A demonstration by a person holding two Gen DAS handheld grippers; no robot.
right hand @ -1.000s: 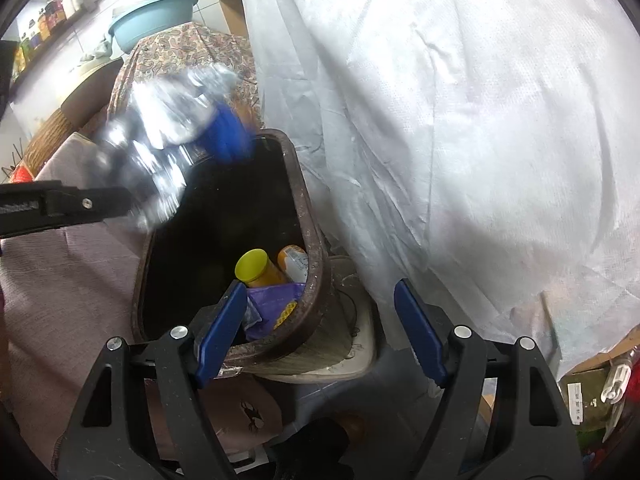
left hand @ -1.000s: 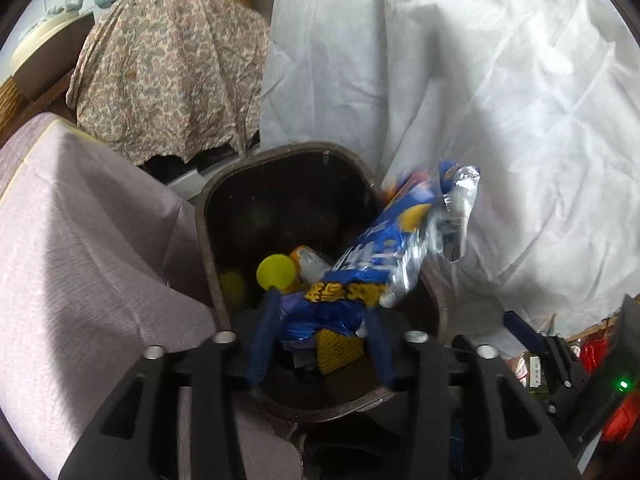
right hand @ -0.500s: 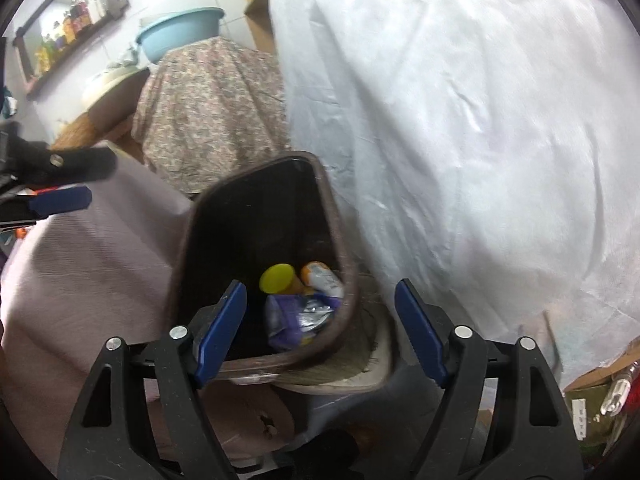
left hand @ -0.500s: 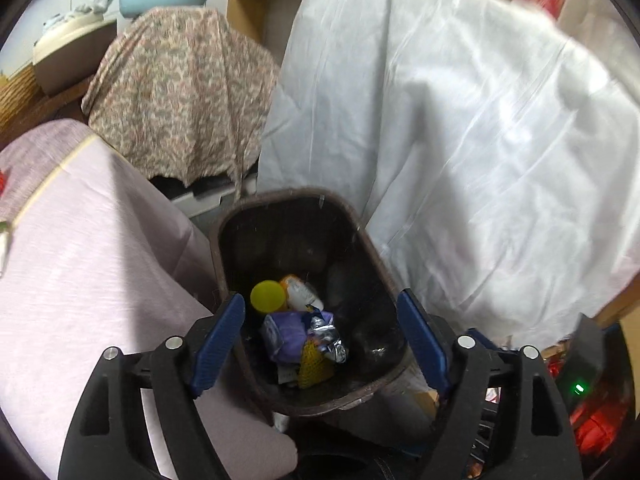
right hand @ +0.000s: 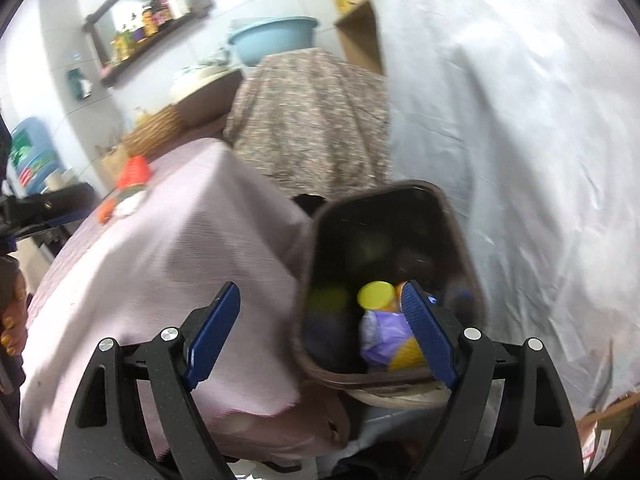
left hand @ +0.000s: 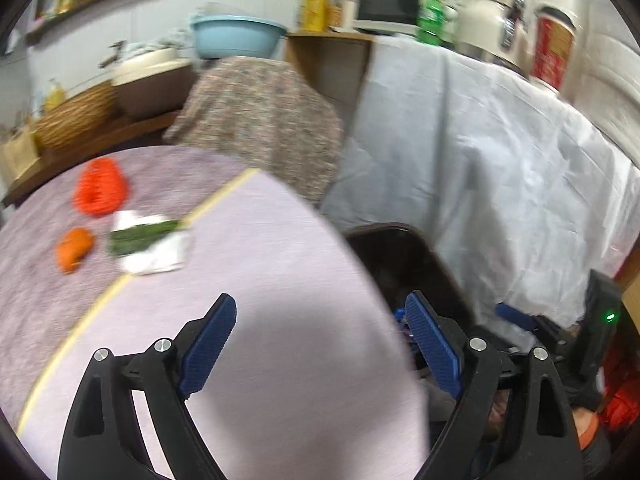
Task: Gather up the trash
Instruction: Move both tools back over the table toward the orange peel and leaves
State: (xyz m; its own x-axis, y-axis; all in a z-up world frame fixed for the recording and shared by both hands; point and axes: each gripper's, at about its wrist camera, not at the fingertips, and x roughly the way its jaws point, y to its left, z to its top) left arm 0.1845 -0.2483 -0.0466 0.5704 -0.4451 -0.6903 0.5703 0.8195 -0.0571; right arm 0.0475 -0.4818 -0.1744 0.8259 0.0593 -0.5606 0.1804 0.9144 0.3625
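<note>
A dark brown trash bin [right hand: 456, 236] stands between the lilac-covered table [right hand: 168, 272] and a white-draped counter; inside it lie a yellow cap [right hand: 374, 295], a purple wrapper [right hand: 380, 338] and other rubbish. The bin's rim also shows in the left wrist view [left hand: 400, 236]. My left gripper [left hand: 320, 344] is open and empty over the table's edge. On the table lie a red net [left hand: 100, 192], an orange piece [left hand: 74, 249] and a white tissue with a green wrapper [left hand: 150, 244]. My right gripper [right hand: 320, 334] is open and empty above the bin's near rim.
A floral-covered stand [left hand: 260, 120] and a blue basin [left hand: 236, 36] are behind the table. A white cloth [left hand: 480, 160] drapes the counter on the right, which carries a microwave [left hand: 388, 4] and jars. A wicker basket [left hand: 72, 116] sits at the back left.
The blue chip bag left my left gripper and dropped into the bin. Both grippers then rose and swung left toward the table; the left one now faces the trash on the table.
</note>
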